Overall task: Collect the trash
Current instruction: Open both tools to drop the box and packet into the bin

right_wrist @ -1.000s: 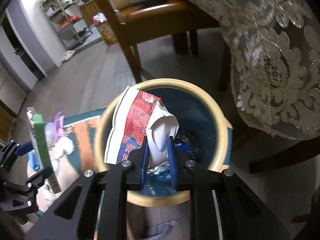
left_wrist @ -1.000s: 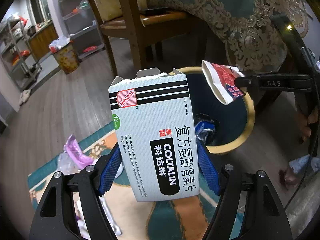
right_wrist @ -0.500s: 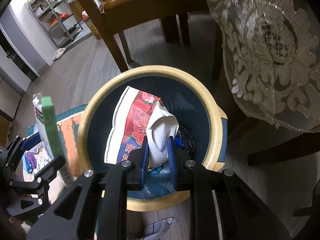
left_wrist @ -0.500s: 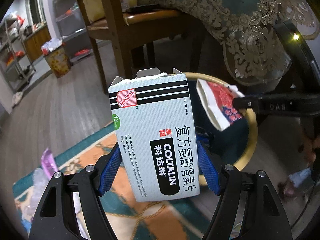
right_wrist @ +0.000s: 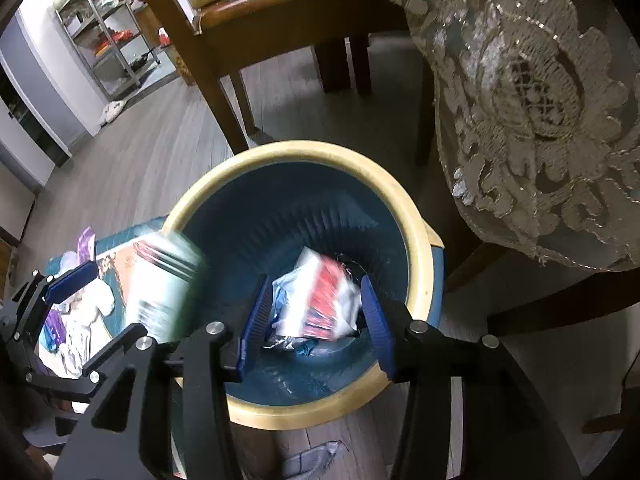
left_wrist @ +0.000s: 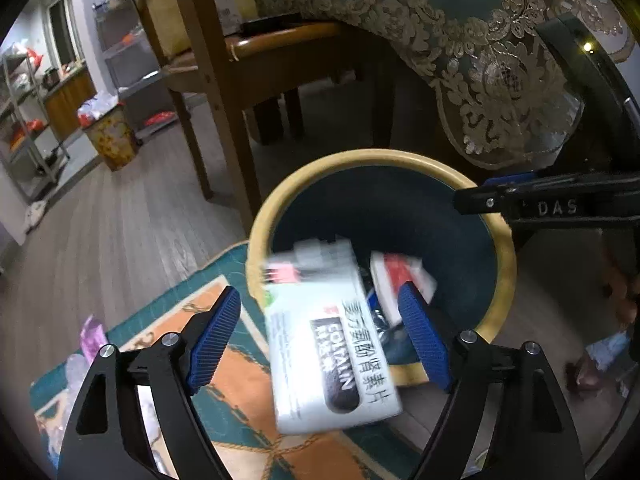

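Left hand-held gripper (left_wrist: pixel 320 332) w/ blue ribbed pads stands wide open; we see the white cardboard medicine box (left_wrist: pixel 332 344) blurred between its fingers, touching neither, at the near-left rim of the round yellow-rimmed blue plastic bin (left_wrist: pixel 496 248). Right hand-held gripper (right_wrist: pixel 312 324) is open too, over the bin. Red-and-white crumpled paper packet (right_wrist: pixel 324 300) lies blurred inside, on other wrappers. Bin stands on grey wood floor (left_wrist: pixel 112 232) beside the teal-orange patterned rug (left_wrist: pixel 240 384), near a wooden chair (left_wrist: pixel 248 60).
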`<state>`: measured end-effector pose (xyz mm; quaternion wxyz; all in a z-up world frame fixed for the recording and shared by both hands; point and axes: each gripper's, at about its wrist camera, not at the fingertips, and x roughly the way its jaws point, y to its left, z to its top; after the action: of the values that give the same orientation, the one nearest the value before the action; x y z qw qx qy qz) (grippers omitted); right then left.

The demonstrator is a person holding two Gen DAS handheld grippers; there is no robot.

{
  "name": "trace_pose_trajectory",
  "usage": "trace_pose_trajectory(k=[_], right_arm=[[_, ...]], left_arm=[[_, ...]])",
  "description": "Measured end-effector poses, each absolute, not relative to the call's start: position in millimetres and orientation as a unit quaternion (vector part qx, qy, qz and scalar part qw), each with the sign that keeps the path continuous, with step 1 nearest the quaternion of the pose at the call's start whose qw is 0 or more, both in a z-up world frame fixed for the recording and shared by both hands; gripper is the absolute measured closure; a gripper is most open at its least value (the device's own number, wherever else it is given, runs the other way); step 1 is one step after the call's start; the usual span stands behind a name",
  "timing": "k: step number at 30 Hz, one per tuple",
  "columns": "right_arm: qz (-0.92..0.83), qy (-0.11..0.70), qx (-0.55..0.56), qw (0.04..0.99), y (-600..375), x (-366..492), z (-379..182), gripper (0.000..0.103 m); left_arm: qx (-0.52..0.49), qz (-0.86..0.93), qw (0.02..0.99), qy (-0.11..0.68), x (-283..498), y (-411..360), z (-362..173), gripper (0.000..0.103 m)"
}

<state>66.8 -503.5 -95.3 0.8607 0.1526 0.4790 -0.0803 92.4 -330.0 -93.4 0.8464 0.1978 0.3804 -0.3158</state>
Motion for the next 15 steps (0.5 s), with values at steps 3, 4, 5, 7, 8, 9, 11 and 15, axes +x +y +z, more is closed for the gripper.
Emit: trace_pose_trajectory(k=[3, 4, 5, 7, 8, 9, 11, 15], right_arm=[[-0.079, 0.472, 0.154, 0.865, -501.1, 66.8, -89.4, 0.044], [-0.077, 0.469, 0.154, 0.866, -499.3, 67.0, -87.1, 0.042], [-0.073, 0.467, 0.153, 0.868, -495.5, 67.4, -83.7, 0.039], [-0.065, 0.462, 0.15, 0.871, -489.3, 68.1, -77.7, 0.031], [-0.064, 0.46, 0.149, 0.873, -486.8, 67.6, -75.5, 0.023], [-0.06, 0.455, 0.147, 0.876, -482.5, 66.9, -71.0, 0.02], [-0.051, 0.446, 0.144, 0.882, -474.4, 66.6, -62.7, 0.014], [-0.041, 0.433, 0.138, 0.89, -458.3, 66.3, -50.0, 0.007]], left_arm=[[0.188, -0.315, 0.85, 0.379, 92.2, -322.0, -86.3, 0.019], [0.186, -0.313, 0.852, 0.377, 91.6, -318.4, -82.9, 0.017], [0.185, -0.313, 0.853, 0.375, 90.8, -316.0, -80.6, 0.016], [0.182, -0.31, 0.856, 0.371, 88.6, -308.3, -73.9, 0.014], [0.181, -0.309, 0.858, 0.369, 87.7, -304.5, -71.5, 0.013], [0.178, -0.307, 0.86, 0.367, 86.2, -299.0, -67.5, 0.013], [0.174, -0.305, 0.862, 0.365, 84.1, -290.7, -62.6, 0.011], [0.16, -0.299, 0.867, 0.366, 81.9, -269.5, -52.4, 0.01]])
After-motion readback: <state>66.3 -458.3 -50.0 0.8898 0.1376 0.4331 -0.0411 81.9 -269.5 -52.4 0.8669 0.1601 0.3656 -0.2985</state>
